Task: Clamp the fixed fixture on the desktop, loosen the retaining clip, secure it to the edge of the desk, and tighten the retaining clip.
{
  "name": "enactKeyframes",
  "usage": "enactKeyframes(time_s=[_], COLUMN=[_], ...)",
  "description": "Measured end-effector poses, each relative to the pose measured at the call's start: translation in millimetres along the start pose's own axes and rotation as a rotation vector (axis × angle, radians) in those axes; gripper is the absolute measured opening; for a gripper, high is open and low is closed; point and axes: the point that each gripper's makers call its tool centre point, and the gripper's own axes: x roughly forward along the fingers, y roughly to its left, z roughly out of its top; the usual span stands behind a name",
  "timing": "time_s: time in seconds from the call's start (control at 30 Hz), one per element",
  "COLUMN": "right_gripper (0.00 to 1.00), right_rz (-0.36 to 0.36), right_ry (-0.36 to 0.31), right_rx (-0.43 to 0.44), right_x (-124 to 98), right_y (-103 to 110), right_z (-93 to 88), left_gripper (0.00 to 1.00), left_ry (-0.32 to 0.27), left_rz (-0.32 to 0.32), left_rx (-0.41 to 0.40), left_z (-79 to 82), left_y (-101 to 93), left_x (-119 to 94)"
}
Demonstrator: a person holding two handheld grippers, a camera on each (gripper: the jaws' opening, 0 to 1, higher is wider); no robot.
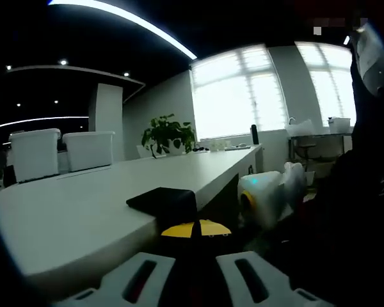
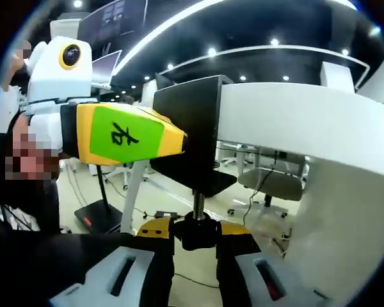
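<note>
Right gripper (image 2: 195,256): fingers clenched on the screw knob (image 2: 196,228) under the black clamp fixture (image 2: 195,121), which straddles the edge of the white surface (image 2: 294,118). Left gripper (image 2: 125,137), labelled with a black character on green, grasps the fixture body. Risk: if the knob slips, the screw stays slack and the fixture could shift or drop. Farther off, a potted plant (image 1: 168,133).
</note>
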Motion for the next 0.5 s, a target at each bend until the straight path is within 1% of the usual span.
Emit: enactKeyframes(time_s=[0.1, 0.17, 0.2, 0.23, 0.27, 0.3, 0.33, 0.4, 0.43, 0.47, 0.5], right_gripper=[0.22, 0.22, 0.22, 0.22, 0.22, 0.22, 0.22, 0.23, 0.23, 0.24, 0.25], right_rz=[0.109, 0.175, 0.211, 0.218, 0.262, 0.266, 0.277, 0.271, 0.249, 0.239, 0.196], right_ry=[-0.008, -0.022, -0.021, -0.023, -0.021, -0.023, -0.039, -0.035, -0.03, -0.032, -0.039], right_rx=[-0.023, -0.057, -0.054, -0.068, -0.067, -0.12, -0.122, -0.124, -0.11, -0.117, -0.145], right_x=[0.5, -2.7, -2.9, -2.2, 0.4, -1.1, -1.9, -0.5, 0.0, 0.1, -1.0], right_y=[3.6, 5.7, 8.1, 5.9, 8.1, 5.6, 7.5, 6.2, 2.8, 3.8, 0.9], right_z=[0.7, 2.5, 1.8, 2.0, 1.5, -1.4, 1.0, 0.8, 0.1, 0.9, 2.6], left_gripper=[0.02, 0.02, 0.02, 0.02, 0.02, 0.02, 0.02, 0.02, 0.02, 0.02, 0.02], left_ry=[0.009, 0.018, 0.023, 0.028, 0.031, 0.032, 0.034, 0.039, 0.041, 0.043, 0.043], left_rz=[-0.002, 0.001, 0.003, 0.004, 0.006, 0.006, 0.007, 0.01, 0.011, 0.012, 0.013], left_rx=[-0.004, -0.001, 0.001, 0.003, 0.001, -0.001, -0.002, -0.003, -0.001, 0.0, -0.001], left_z=[-0.3, -0.2, -0.3, -0.5, -0.5, -0.4, -0.6, -0.5, -0.7, -0.8, -0.9], left_y=[0.2, 0.1, -0.1, 0.0, 0.2, 0.1, 0.0, -0.1, -0.3, -0.2, -0.2], left_x=[0.4, 0.9, 1.0, 1.0, 1.0, 1.2, 1.4, 1.9, 1.8, 1.7, 1.7])
